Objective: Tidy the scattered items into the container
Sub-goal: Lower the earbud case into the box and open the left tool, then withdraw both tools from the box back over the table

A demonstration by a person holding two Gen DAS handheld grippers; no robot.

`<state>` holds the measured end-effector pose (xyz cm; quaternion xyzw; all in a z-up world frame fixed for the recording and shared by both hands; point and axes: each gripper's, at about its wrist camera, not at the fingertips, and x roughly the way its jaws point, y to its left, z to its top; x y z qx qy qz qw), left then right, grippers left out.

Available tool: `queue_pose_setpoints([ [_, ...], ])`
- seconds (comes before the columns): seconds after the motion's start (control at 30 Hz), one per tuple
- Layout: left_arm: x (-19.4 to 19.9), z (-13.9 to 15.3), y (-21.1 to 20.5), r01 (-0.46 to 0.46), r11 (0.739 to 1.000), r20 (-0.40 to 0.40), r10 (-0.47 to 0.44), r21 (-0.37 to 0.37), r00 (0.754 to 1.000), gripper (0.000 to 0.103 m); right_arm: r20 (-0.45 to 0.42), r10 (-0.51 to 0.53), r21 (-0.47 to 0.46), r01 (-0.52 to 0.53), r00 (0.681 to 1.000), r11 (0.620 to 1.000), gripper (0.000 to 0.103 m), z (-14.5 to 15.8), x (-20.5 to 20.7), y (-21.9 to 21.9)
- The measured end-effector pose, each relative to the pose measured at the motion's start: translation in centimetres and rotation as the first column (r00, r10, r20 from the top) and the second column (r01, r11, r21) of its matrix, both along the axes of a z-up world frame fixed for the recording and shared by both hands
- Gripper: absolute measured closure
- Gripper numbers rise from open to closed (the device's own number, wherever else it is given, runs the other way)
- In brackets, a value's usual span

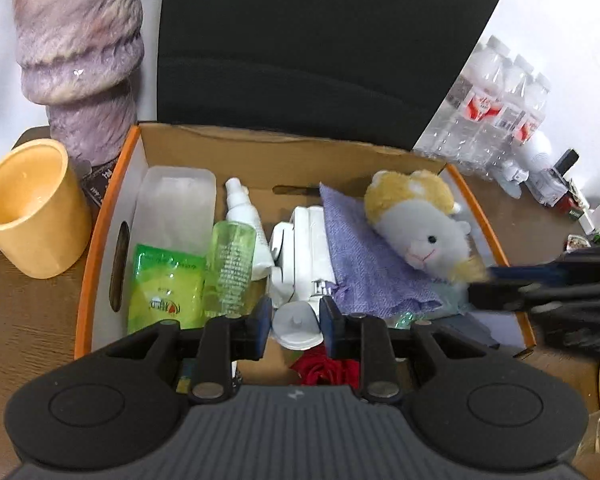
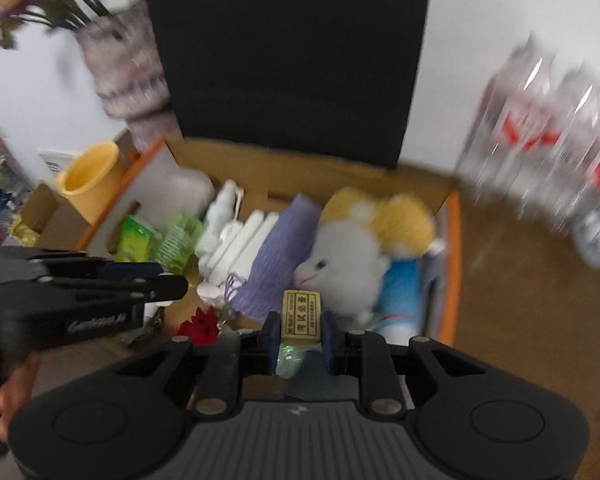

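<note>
Gripping flat rectangular eraser [image 2: 301, 317].

Bright even light, fisheye-bent edges, right view motion-blurred (heavily)

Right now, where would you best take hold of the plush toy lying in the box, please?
Probably around the white head of the plush toy, coming down from above. It lies on top of the purple cloth, face up and clear of the cardboard box walls, so its rounded, soft head stands proud. From the side, the cloth and the box's right wall would likely get in the way.
</note>
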<state>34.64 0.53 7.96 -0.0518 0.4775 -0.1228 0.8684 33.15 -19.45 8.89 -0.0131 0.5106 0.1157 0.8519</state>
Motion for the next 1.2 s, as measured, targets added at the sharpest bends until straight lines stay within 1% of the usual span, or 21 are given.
queue_pose_setpoints([
  [0.07, 0.0, -0.2, -0.1, -0.003, 1.000, -0.016, 0.004, 0.027, 1.000, 0.076, -0.034, -0.047, 0.037, 0.048, 0.998, 0.998, 0.083, -1.4, 0.4, 0.2],
  [0.1, 0.0, -0.2, 0.0, -0.014, 0.999, -0.013, 0.014, 0.029, 1.000, 0.076, -0.051, -0.070, 0.054, 0.073, 0.996, 0.996, 0.083, -2.0, 0.6, 0.3],
  [0.13, -0.1, -0.1, 0.2, -0.024, 0.999, -0.010, 0.024, 0.032, 1.000, 0.069, -0.061, -0.092, 0.074, 0.096, 0.994, 0.993, 0.082, -2.5, 0.7, 0.2],
  [0.17, -0.2, -0.1, 0.3, -0.035, 0.999, -0.007, 0.035, 0.034, 0.999, 0.047, -0.070, -0.112, 0.093, 0.119, 0.991, 0.989, 0.081, -3.0, 0.8, 0.1],
  [0.2, -0.3, 0.1, 0.4, -0.045, 0.998, 0.001, 0.045, 0.034, 0.999, 0.034, -0.074, -0.129, 0.105, 0.136, 0.989, 0.985, 0.076, -3.3, 0.8, 0.0],
  [0.23, -0.6, 0.3, 0.6, -0.058, 0.998, 0.022, 0.057, 0.037, 0.998, 0.021, -0.078, -0.146, 0.114, 0.154, 0.986, 0.982, 0.065, -3.5, 0.8, -0.1],
  [0.27, -0.8, 0.6, 0.7, -0.067, 0.996, 0.045, 0.065, 0.056, 0.997, 0.019, -0.078, -0.168, 0.100, 0.175, 0.983, 0.979, 0.048, -3.5, 0.7, -0.3],
  [0.3, -0.9, 0.9, 0.9, -0.070, 0.995, 0.056, 0.065, 0.075, 0.996, 0.019, -0.078, -0.189, 0.085, 0.195, 0.979, 0.977, 0.038, -3.4, 0.7, -0.4],
  [0.33, -1.0, 1.1, 1.1, -0.072, 0.994, 0.053, 0.068, 0.082, 0.996, 0.017, -0.073, -0.202, 0.061, 0.207, 0.977, 0.977, 0.024, -3.1, 0.6, -0.5],
  [0.37, -1.0, 1.3, 1.4, -0.079, 0.994, 0.042, 0.075, 0.081, 0.996, 0.015, -0.066, -0.205, 0.044, 0.209, 0.976, 0.977, 0.017, -2.7, 0.4, -0.5],
  [0.47, -1.2, 2.1, 1.7, -0.091, 0.992, 0.030, 0.089, 0.090, 0.996, 0.011, -0.063, -0.199, 0.065, 0.203, 0.978, 0.977, 0.015, -1.4, -0.5, -0.9],
  [0.5, -1.4, 2.4, 1.7, -0.092, 0.991, 0.029, 0.090, 0.095, 0.996, 0.008, -0.070, -0.200, 0.066, 0.205, 0.977, 0.977, 0.015, -1.1, -0.8, -1.0],
  [0.67, -3.1, 3.8, 1.1, -0.065, 0.991, 0.000, 0.066, 0.116, 0.998, 0.002, -0.080, -0.195, 0.032, 0.198, 0.977, 0.980, 0.015, 0.0, -2.8, -1.0],
  [0.87, -5.6, 5.1, 0.5, -0.067, 0.984, -0.001, 0.068, 0.162, 0.998, 0.000, -0.082, -0.198, 0.047, 0.202, 0.977, 0.978, 0.014, 0.5, -5.2, -1.3],
  [1.0, -7.4, 5.0, 0.3, -0.065, 0.977, -0.005, 0.067, 0.201, 0.998, 0.000, -0.069, -0.195, 0.055, 0.199, 0.978, 0.979, 0.013, 1.1, -7.1, -1.8],
  [1.13, -8.9, 4.9, 0.1, -0.054, 0.976, -0.024, 0.061, 0.212, 0.998, 0.000, -0.076, -0.211, 0.058, 0.216, 0.974, 0.975, 0.011, 1.5, -8.9, -2.4],
  [1.2, -9.9, 5.0, 0.0, -0.043, 0.978, -0.024, 0.049, 0.206, 0.999, 0.000, -0.087, -0.216, 0.057, 0.221, 0.973, 0.974, 0.010, 1.6, -9.9, -2.7],
])
